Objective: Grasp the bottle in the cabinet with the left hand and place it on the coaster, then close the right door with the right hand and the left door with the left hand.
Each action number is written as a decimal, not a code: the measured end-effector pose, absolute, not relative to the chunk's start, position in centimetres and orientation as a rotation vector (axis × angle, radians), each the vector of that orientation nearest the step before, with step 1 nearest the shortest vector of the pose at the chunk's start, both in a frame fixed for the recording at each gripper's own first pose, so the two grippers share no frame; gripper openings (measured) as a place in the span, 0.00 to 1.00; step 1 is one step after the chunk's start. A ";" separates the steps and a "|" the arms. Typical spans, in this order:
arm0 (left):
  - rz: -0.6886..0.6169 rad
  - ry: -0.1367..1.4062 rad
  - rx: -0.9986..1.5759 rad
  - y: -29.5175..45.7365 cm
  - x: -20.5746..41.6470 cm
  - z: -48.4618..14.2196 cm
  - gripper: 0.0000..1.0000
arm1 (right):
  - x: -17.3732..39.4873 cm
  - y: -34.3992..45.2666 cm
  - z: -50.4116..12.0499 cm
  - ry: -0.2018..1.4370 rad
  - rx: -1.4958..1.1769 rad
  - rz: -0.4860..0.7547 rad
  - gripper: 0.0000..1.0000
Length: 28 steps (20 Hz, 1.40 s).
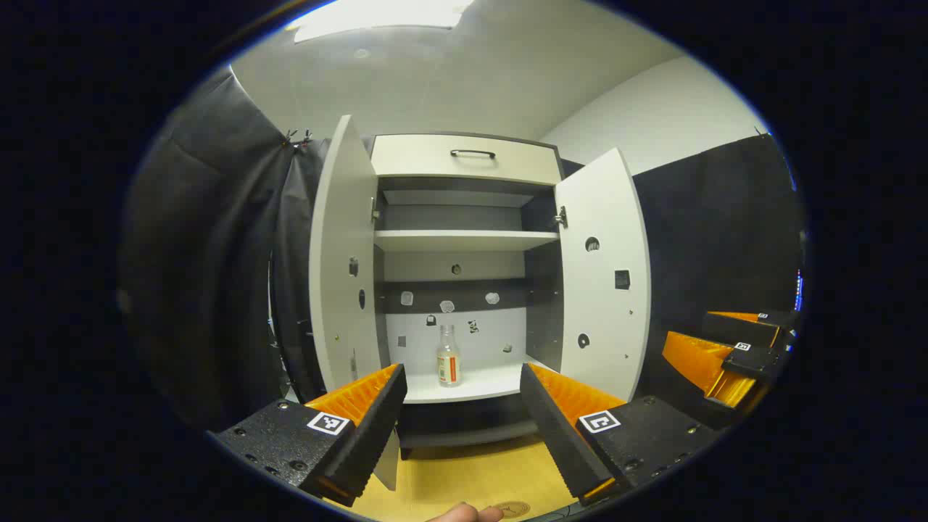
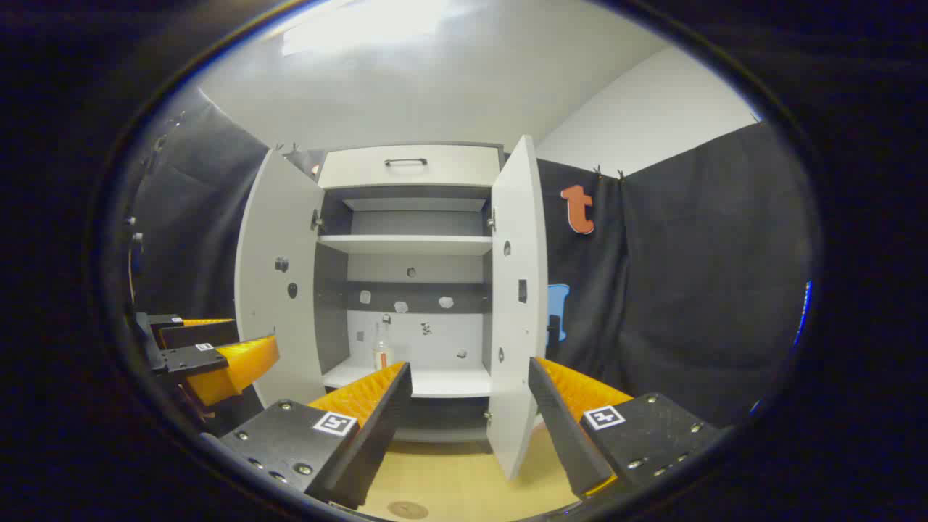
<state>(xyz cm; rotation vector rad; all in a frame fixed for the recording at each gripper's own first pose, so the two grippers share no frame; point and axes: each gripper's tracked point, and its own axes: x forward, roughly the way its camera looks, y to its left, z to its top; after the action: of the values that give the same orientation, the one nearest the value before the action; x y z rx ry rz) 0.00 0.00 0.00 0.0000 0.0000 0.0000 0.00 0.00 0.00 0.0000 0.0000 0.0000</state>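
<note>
Both the left tool (image 1: 460, 395) and right tool (image 2: 470, 395) are released. The bottle (image 1: 448, 356) stands upright on the cabinet's lower shelf (image 1: 478, 384). Risk: an off-centre approach may topple it or strike the left door (image 1: 341, 268).

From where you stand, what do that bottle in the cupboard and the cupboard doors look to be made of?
The bottle looks like clear glass or hard plastic: you see through its neck, and a paper-like label wraps its body. The pictures cannot settle which. The cabinet doors, left door and right door, look like white laminated board with a smooth matte face: flat, even panels with drilled holes and metal hinges.
</note>
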 end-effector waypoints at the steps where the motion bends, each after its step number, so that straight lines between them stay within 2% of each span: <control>1: -0.008 0.011 -0.010 -0.4 -0.1 -0.2 0.99 | -0.6 -0.4 0.0 -0.003 -0.017 -0.002 0.98; 12: -0.019 0.117 -0.041 -0.9 -0.4 -1.8 0.99 | -3.0 -1.2 1.1 -0.052 0.006 0.022 0.98; 13: -0.017 0.117 -0.050 -1.0 -0.3 -1.8 0.99 | -2.8 -1.3 1.0 -0.049 0.001 0.018 0.93; 14: -0.016 0.113 -0.053 -1.0 -0.1 -1.8 0.99 | -2.5 -1.3 0.9 -0.049 -0.006 0.016 0.93; 17: -0.022 0.096 -0.031 -0.7 0.7 -1.8 0.99 | -0.9 -1.3 0.7 -0.055 -0.020 0.000 0.93; 18: -0.022 0.089 -0.023 -0.5 1.1 -1.7 0.99 | -0.3 -1.2 0.5 -0.056 -0.024 -0.004 0.98; 19: -0.027 0.085 -0.019 -0.5 1.4 -1.7 0.99 | 0.5 -1.0 0.5 -0.057 -0.026 -0.006 0.93; 20: -0.031 0.087 -0.022 -0.5 1.8 -1.8 0.99 | 1.4 -0.8 0.4 -0.058 -0.026 -0.007 0.98; 28: 0.020 0.071 -0.038 0.7 5.0 -2.5 0.99 | 8.9 0.9 -0.4 -0.055 0.044 -0.040 0.98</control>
<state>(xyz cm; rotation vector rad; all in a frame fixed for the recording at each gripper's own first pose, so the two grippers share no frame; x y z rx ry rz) 5.02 0.67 -2.50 -0.0376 0.0709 0.0203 8.87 0.86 -0.41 0.0440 -0.0546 -0.0401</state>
